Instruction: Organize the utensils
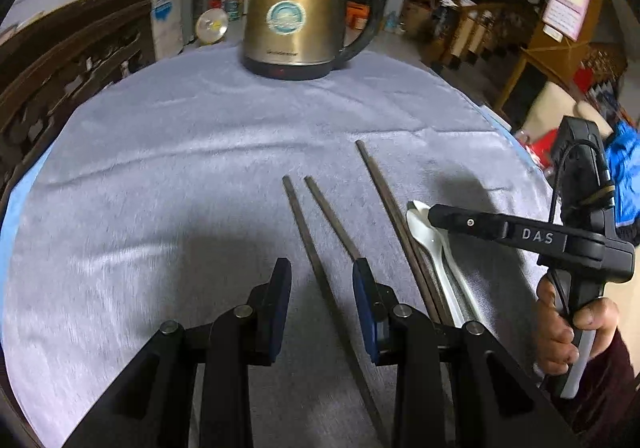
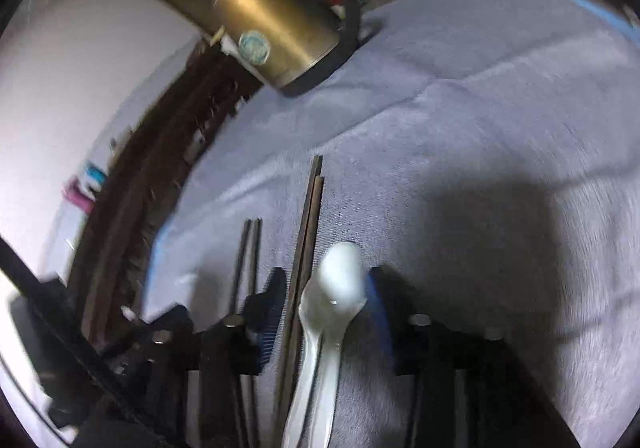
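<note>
On the grey cloth [image 1: 160,175] lie two pairs of dark chopsticks and a white ceramic spoon [image 1: 424,236]. My left gripper [image 1: 323,300] is open, low over the left pair [image 1: 298,215]. One stick runs through the gap untouched and the other passes behind the right finger. The second chopstick pair [image 1: 384,199] lies tight against the spoon. My right gripper [image 1: 440,221], held by a hand [image 1: 568,328], hangs over the spoon's bowl. In the right wrist view the spoon [image 2: 340,280] and that pair [image 2: 308,228] lie between the open jaws of my right gripper [image 2: 324,308], the pads not pressing.
A brass-coloured electric kettle [image 1: 288,15] [image 2: 272,31] stands at the far side of the round table. Dark wooden furniture [image 1: 60,67] runs along the left edge. The blue table rim [image 1: 16,207] shows beyond the cloth. Shelves and boxes fill the room behind.
</note>
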A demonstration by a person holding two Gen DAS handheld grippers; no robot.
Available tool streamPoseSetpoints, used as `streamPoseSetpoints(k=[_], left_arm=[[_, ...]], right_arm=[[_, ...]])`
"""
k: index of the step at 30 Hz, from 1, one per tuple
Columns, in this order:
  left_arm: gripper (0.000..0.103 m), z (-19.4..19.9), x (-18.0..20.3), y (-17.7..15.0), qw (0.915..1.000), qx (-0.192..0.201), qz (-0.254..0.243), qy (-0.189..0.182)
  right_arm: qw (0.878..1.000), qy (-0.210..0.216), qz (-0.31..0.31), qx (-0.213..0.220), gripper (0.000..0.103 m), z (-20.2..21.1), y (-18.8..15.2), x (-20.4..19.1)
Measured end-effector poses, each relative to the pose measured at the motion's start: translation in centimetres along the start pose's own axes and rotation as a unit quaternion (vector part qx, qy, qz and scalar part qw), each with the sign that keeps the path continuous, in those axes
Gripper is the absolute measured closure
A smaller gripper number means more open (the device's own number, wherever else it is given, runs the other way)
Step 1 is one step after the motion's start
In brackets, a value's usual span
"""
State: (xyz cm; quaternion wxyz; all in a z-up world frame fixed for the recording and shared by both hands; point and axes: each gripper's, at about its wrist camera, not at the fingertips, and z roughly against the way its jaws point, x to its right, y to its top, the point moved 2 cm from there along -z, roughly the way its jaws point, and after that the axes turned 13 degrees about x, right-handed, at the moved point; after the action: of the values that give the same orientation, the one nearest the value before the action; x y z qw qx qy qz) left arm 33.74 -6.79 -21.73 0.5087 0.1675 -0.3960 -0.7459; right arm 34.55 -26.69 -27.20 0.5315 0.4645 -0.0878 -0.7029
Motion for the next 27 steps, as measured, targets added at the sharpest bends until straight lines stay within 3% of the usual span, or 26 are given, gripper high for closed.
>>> streamPoseSetpoints(k=[4,6,7,9,12,15,19,27], left_arm=[[0.071,-1.4,1.4,0.9,0.9989,-0.019,-0.025,-0.036],[0.071,-2.3,2.5,1.5,0.9978,-0.025,-0.035,-0.050],[0.071,-2.8,3.2,1.7,0.9970,-0.029,-0.039,-0.061],[0.071,-3.6,4.4,2.0,0.9955,-0.037,-0.049,-0.072],[0.071,-5.6,6.7,1.9,0.9916,-0.061,-0.076,-0.086],[0.071,-6.9,8.1,1.3,0.9887,-0.088,-0.093,-0.077],[0.065,-7.6,7.7,0.7,0.9901,-0.085,-0.089,-0.067],[0.080,-6.1,6.1,0.6,0.9907,-0.072,-0.102,-0.055]], right_arm=[[0.999,-0.018,0.040,0.022,0.078,0.3,-0.3,-0.4],[0.999,-0.008,0.011,0.043,0.096,1.1,-0.3,1.0],[0.999,0.001,-0.015,0.047,0.100,1.3,0.1,1.9],[0.995,-0.009,-0.060,0.078,0.099,2.5,0.8,4.4],[0.992,-0.024,-0.097,0.078,0.099,2.7,1.0,6.1],[0.993,-0.018,-0.084,0.078,0.096,2.8,1.0,5.5],[0.994,-0.007,-0.078,0.079,0.095,2.8,1.1,4.9],[0.996,0.024,-0.062,0.064,0.095,2.5,0.8,3.9]])
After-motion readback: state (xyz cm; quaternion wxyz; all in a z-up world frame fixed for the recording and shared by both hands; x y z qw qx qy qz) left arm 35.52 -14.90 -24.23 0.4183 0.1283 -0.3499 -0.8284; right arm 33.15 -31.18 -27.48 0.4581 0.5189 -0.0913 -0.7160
